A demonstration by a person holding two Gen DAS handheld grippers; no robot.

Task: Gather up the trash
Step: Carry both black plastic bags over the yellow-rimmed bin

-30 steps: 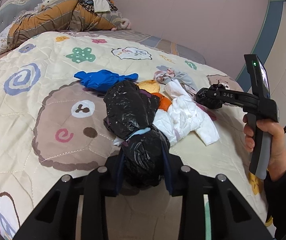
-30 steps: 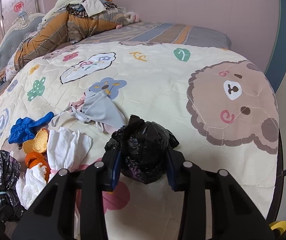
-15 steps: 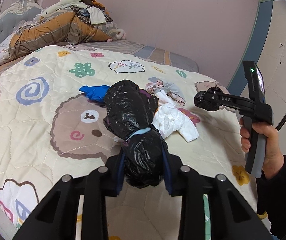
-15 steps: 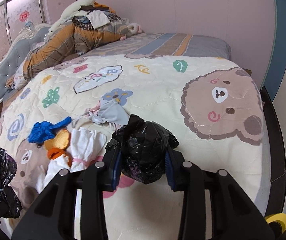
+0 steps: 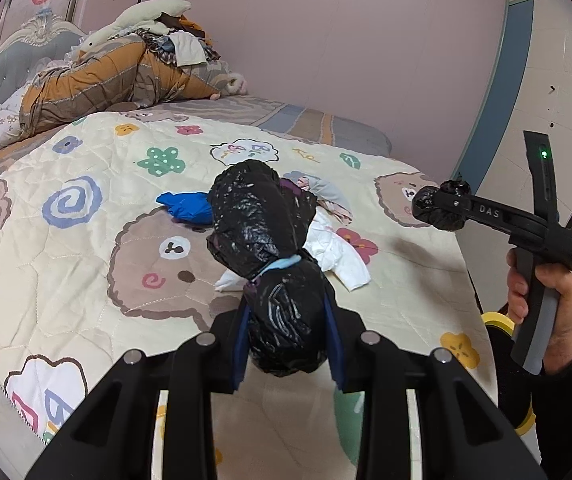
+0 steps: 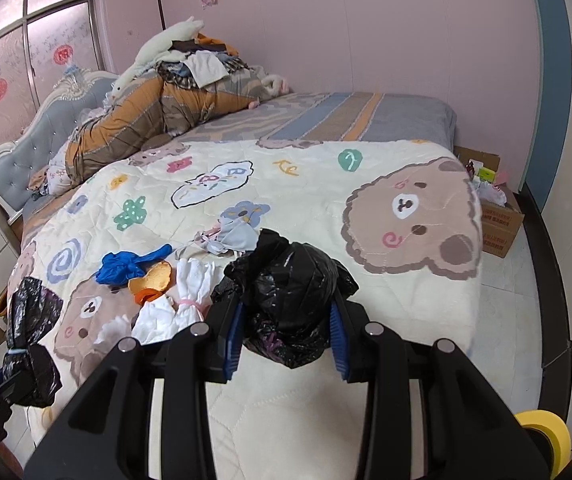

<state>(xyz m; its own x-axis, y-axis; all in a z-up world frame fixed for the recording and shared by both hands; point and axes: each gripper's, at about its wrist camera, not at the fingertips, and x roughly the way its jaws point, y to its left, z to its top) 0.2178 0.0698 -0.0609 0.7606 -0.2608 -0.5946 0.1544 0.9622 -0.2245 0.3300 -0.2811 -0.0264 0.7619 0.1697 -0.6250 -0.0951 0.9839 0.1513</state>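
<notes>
My left gripper (image 5: 286, 336) is shut on a long black plastic bag (image 5: 262, 224) tied in the middle with a pale blue band; it hangs lifted above the bed. My right gripper (image 6: 286, 332) is shut on a smaller crumpled black bag (image 6: 290, 296), also raised off the quilt; the left wrist view has that same gripper (image 5: 438, 210) at the right, held by a hand (image 5: 546, 292). On the quilt lie a blue glove (image 6: 126, 268), an orange peel (image 6: 154, 278), white crumpled tissue (image 6: 190, 300) and a grey cloth (image 6: 234, 236).
The bed carries a cartoon bear quilt (image 6: 406, 208), with a heap of bedding and clothes (image 6: 174, 96) by the headboard. A cardboard box (image 6: 494, 208) with scraps stands on the floor past the bed's far corner. A yellow tape roll (image 6: 546, 428) sits at lower right.
Both grippers have risen and drawn back from the bed with their black bags still held. More of the room and the wall now shows; the loose items on the quilt look smaller.
</notes>
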